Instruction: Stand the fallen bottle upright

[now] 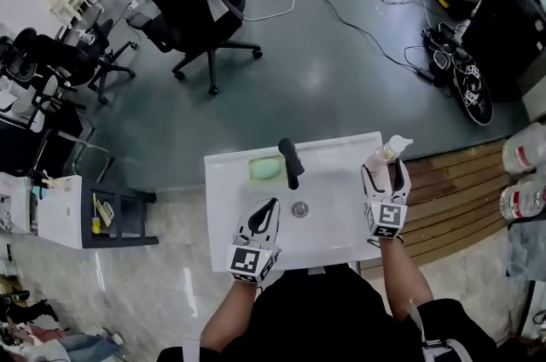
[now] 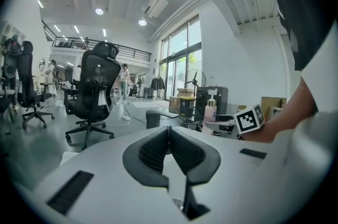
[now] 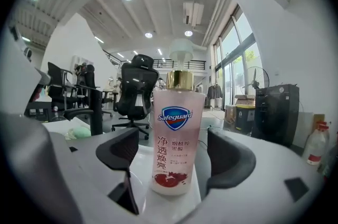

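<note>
Sink ledge [image 1: 223,181], upright bottle [image 1: 393,149] half-hidden behind parted right tongs [image 1: 386,169]

pink bottle [image 3: 177,138], white sink [image 1: 223,181], green sponge [image 1: 265,170]

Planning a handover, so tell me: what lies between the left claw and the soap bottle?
Head view: only the white sink basin and its drain lie between the left claw and the upright soap bottle; the black tap stands further back.

In front of me, the white washbasin [image 1: 328,239] bears a black faucet [image 1: 292,162], a green soap bar [image 1: 265,170] and an upright Safeguard bottle [image 3: 176,138] at its right rear corner.
</note>
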### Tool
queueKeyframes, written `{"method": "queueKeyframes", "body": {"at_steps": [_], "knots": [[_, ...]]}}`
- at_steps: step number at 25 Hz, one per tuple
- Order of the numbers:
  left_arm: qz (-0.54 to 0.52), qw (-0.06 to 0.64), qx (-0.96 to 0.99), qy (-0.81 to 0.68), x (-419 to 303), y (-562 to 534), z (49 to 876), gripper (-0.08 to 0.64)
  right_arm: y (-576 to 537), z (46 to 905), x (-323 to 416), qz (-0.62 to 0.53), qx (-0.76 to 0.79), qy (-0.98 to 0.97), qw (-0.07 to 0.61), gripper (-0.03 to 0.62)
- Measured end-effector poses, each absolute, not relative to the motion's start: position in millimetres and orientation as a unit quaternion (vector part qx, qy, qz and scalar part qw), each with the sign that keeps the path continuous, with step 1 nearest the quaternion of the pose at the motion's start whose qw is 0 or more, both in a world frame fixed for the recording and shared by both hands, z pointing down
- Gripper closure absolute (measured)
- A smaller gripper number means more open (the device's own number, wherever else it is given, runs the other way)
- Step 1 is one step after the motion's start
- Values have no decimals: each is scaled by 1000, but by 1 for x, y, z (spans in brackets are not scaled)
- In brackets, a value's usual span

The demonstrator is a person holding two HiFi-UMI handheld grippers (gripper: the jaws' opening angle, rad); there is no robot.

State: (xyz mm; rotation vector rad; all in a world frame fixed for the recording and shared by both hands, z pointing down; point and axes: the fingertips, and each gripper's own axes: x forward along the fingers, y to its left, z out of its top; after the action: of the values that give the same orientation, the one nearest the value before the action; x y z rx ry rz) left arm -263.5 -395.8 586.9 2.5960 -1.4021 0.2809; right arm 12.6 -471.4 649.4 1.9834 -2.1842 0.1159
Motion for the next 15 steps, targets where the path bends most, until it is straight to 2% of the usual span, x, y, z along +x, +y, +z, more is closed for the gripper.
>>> {"method": "queueKeyframes", "body": {"at_steps": [7, 10, 15], "knots": [[88, 82, 876, -467, -258, -395, 583, 541, -444, 612, 3, 21, 645, -760, 76, 224], [82, 78, 880, -462, -252, -396, 578, 541, -430, 591, -9, 1, 632, -772, 70, 262], [72, 68, 883, -459, -248, -399, 567, 541, -418, 558, -29, -27, 613, -787, 60, 391]]}}
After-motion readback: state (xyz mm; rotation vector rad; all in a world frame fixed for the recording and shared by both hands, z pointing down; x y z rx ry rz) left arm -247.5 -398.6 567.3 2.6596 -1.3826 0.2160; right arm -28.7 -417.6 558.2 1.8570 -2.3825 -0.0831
